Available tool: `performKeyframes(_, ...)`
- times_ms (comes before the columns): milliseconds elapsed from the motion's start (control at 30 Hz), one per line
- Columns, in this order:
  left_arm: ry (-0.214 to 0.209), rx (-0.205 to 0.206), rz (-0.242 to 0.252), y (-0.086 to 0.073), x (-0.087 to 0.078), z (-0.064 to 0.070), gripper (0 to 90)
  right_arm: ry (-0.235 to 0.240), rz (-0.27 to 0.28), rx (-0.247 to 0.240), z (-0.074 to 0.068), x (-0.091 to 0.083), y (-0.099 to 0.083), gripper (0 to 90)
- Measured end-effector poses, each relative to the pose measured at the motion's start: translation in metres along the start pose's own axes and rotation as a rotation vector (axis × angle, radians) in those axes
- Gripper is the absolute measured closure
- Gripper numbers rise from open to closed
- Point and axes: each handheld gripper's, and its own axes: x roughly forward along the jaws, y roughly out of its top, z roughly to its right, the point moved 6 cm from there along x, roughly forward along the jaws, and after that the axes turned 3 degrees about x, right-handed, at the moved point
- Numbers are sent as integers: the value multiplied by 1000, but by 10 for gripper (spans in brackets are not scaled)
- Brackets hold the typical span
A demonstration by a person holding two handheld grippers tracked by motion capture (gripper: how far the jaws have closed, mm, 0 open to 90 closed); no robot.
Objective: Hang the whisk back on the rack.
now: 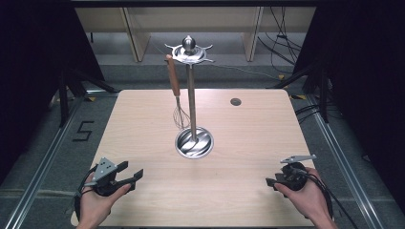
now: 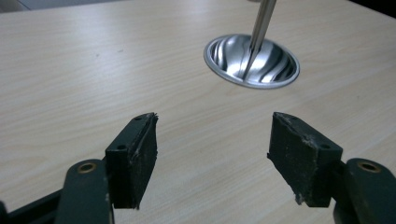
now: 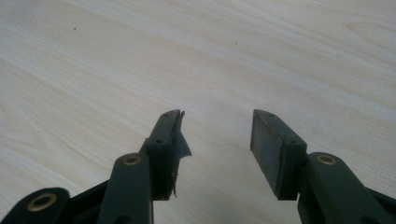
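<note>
A steel utensil stand [image 1: 192,95] rises from its round shiny base [image 1: 194,142] at the middle of the wooden table [image 1: 248,138]. A whisk with a brown wooden handle [image 1: 174,86] hangs from the stand's top hooks, on its left side. My left gripper [image 1: 133,175] rests at the table's front left, open, nothing between its pads. In the left gripper view the stand's base [image 2: 252,60] lies ahead and to the right of the jaws. My right gripper [image 1: 270,182] sits at the front right, open and empty above bare wood [image 3: 215,70].
A small dark grommet hole [image 1: 235,101] marks the table's back right. Beyond the table stand pale wooden shelves [image 1: 191,19], with cables [image 1: 282,38] on the floor. Black curtains flank both sides. Metal floor rails [image 1: 43,162] run along the table's left and right.
</note>
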Motion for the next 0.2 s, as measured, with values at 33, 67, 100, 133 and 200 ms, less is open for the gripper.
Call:
performKeyframes(33,-12,36,6,1,2,-2,315,-2,7,2,0,0,0,535)
performKeyframes(67,3,33,-5,0,2,-3,315,1,20,8,0,1,0,535)
performKeyframes(100,6,8,-8,-1,2,-2,316,1,18,9,0,1,0,534)
performKeyframes(133,-10,30,1,0,3,-4,315,1,18,9,0,1,0,534)
performKeyframes(200,-10,25,0,-1,3,-5,316,-1,18,12,1,2,0,530)
